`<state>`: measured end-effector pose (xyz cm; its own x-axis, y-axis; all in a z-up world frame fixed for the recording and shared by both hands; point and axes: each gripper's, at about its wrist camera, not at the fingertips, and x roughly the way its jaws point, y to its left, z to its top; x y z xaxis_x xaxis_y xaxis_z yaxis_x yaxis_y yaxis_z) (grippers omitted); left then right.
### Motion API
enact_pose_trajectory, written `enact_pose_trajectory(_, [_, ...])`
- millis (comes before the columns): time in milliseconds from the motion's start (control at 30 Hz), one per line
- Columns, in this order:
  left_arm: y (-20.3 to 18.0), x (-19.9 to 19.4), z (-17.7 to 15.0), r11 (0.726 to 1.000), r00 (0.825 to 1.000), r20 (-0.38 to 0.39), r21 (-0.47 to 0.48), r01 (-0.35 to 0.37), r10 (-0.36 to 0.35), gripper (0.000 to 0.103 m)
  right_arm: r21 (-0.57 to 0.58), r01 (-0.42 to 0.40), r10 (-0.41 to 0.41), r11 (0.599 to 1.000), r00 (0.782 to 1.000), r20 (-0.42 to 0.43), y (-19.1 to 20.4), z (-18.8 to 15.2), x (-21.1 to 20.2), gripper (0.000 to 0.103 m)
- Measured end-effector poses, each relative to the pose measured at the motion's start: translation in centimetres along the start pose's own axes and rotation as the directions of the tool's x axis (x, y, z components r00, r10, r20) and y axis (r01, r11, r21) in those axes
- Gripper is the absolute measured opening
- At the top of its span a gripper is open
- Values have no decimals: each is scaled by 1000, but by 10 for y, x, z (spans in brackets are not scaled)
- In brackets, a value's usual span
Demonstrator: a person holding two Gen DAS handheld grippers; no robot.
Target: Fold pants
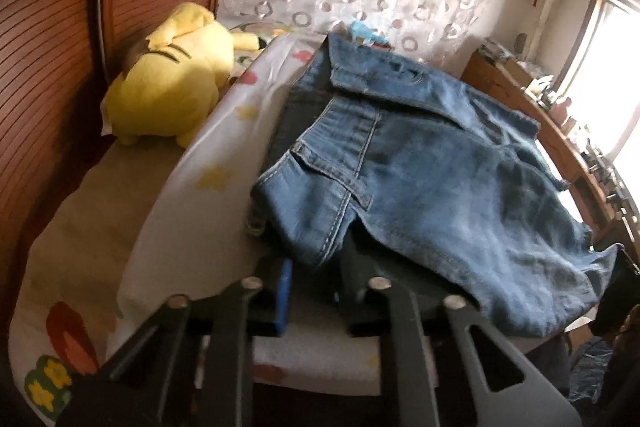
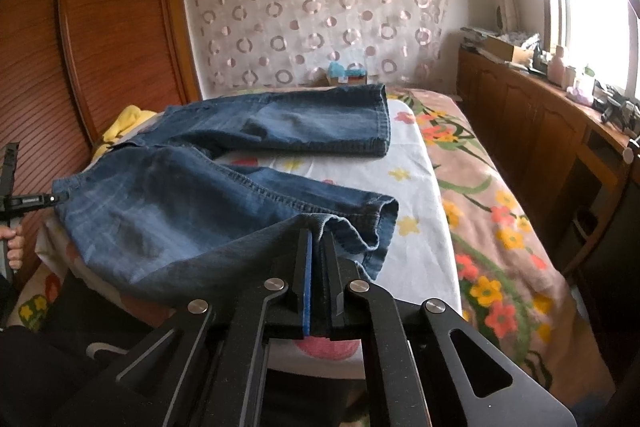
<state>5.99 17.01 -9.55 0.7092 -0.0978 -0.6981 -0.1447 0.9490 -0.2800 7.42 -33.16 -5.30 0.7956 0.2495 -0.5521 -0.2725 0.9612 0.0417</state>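
Note:
Blue denim pants [image 2: 200, 195] lie spread on a white flowered sheet [image 2: 416, 219] on a bed, legs apart, the far leg [image 2: 320, 123] flat. My right gripper [image 2: 318, 239] is shut on the hem of the near leg. In the left wrist view the waistband end of the pants [image 1: 384, 155] lies in front of my left gripper [image 1: 316, 279], whose jaws stand apart with the waist fabric draped over the right finger. The left gripper also shows in the right wrist view [image 2: 60, 199] at the waistband.
A yellow plush toy [image 1: 168, 79] lies at the bed's left by a wooden slatted wardrobe [image 2: 80, 67]. A flowered blanket [image 2: 500, 227] covers the bed's right side. A wooden cabinet [image 2: 540, 131] with clutter runs under the window. A patterned curtain [image 2: 320, 11] hangs behind.

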Motion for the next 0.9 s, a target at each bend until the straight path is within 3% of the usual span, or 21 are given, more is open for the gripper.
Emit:
enact_pose_trajectory(400, [-27, -39, 53, 997, 985, 170, 79, 23, -36, 5, -30, 26, -23, 999, 994, 110, -13, 53, -7, 0])
enact_pose_trajectory(900, [-42, -23, 108, 993, 975, 217, 114, 26, -50, 4, -37, 84, -77, 996, 985, 152, -32, 109, 30, 0])
